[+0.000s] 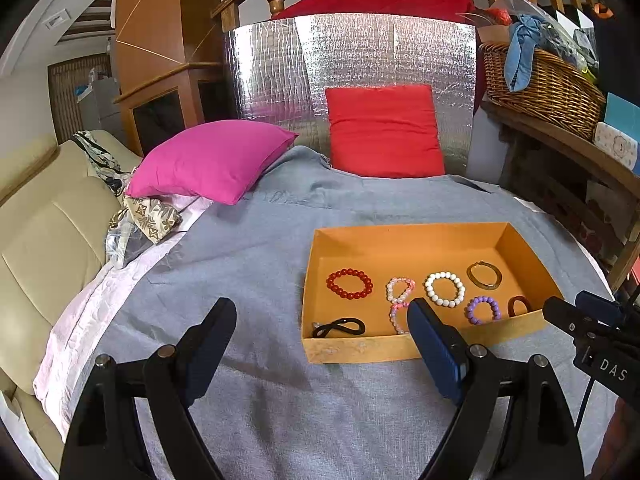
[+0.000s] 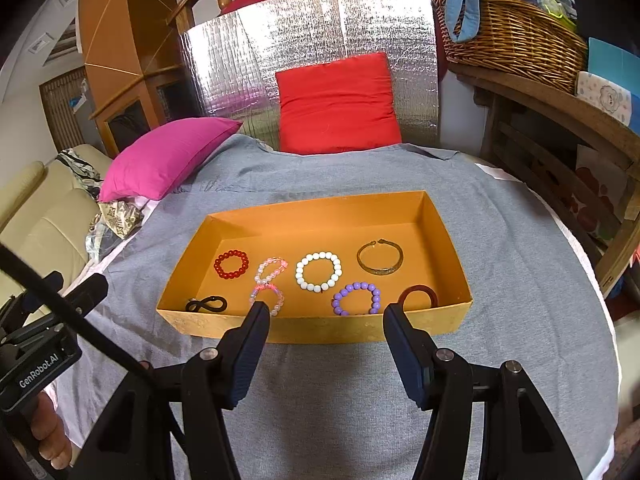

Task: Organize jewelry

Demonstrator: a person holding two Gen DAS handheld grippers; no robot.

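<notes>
Left gripper (image 1: 322,316) and right gripper (image 2: 326,314): jaws apart, holding nothing.

We list a box (image 2: 320,330) on the cloth-covered surface (image 2: 500,240); in it, seven bracelets (image 2: 319,271) and a hair tie (image 2: 206,305). Behind it, two cushions (image 2: 338,104); at right, a basket (image 2: 516,28) on a shelf (image 2: 560,116).

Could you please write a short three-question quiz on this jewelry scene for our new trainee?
1. True or false: every bracelet lies inside the orange box.
2. Which bracelet lies nearest the metal bangle: A red beads, B white beads, C black band?
3. Fill in: the right hand-held gripper is open and holds ____.

Key
1. True: none lies on the grey cloth.
2. B.
3. Nothing; its open jaws hang before the box's near wall.
</notes>
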